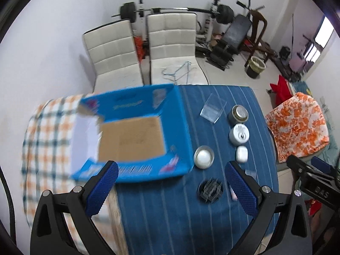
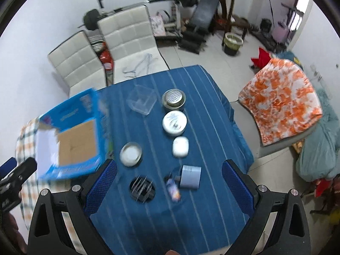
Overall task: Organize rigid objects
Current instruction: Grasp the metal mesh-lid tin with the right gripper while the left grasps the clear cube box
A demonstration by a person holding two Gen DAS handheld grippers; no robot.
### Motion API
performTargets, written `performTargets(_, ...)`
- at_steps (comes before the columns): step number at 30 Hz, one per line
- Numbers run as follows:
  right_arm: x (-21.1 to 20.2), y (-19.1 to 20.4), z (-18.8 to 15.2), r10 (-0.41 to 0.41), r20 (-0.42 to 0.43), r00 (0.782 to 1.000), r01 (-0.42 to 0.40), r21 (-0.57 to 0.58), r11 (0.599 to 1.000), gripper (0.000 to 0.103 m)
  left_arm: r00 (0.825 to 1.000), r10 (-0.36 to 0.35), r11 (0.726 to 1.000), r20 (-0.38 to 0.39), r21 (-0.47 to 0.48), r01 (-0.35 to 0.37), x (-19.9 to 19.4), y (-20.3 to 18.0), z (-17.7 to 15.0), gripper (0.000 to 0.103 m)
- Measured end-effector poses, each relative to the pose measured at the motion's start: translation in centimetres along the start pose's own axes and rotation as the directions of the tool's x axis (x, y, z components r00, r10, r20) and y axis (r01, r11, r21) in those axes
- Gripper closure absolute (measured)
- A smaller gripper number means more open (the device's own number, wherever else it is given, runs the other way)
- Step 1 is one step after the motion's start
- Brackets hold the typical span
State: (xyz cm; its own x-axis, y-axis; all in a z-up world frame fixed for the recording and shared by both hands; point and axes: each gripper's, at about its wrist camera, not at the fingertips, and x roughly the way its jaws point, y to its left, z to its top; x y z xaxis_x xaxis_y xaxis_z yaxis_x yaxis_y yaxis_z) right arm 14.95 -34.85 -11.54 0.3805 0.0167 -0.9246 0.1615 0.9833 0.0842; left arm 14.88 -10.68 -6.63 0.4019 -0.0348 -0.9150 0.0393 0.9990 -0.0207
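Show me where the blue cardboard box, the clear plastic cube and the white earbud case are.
blue cardboard box [image 1: 131, 136], left wrist view, on its brown inner floor.
clear plastic cube [image 2: 142, 102], right wrist view, on its top face.
white earbud case [image 2: 180, 146], right wrist view, middle of its lid.

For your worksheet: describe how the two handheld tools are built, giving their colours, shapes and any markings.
Both the left tool and right tool have black Y-shaped frames with silver screws and blue dimpled pads. The left view shows white lettering on the other tool's black body, and a dark cable at its edge.
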Motion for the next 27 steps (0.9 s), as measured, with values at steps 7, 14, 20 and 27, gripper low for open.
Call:
performTargets(7,17.6,-2.6,10.5,0.006,-0.145,0.989,-0.003,0.024,1.0,0.002,0.996,0.057,0.994,-0.074,0.095,-0.05,12.2,-6.4,8.6,0.0)
performTargets(14,29.6,-2.8,15.0,0.021,-0.307,0.951,-0.018,0.013,1.0,0.002,0.981,0.106,0.991,-0.163,0.101,-0.09,20.5,-7.4,12.0,0.0)
performTargets(20,34.5,-2.0,14.9,0.049,-0.408,0.912,-0.052,0.003,0.999,0.026,0.972,0.096,0.994,-0.215,0.079,-0.081,23.9,-7.1,13.7,0.0)
performTargets(27,34.9,-5.2,15.3,0.015,-0.434,0.901,-0.016,0.0,1.0,0.029,0.954,-0.025,0.989,-0.3,0.129,0.066,27.1,-9.8,14.7,0.0)
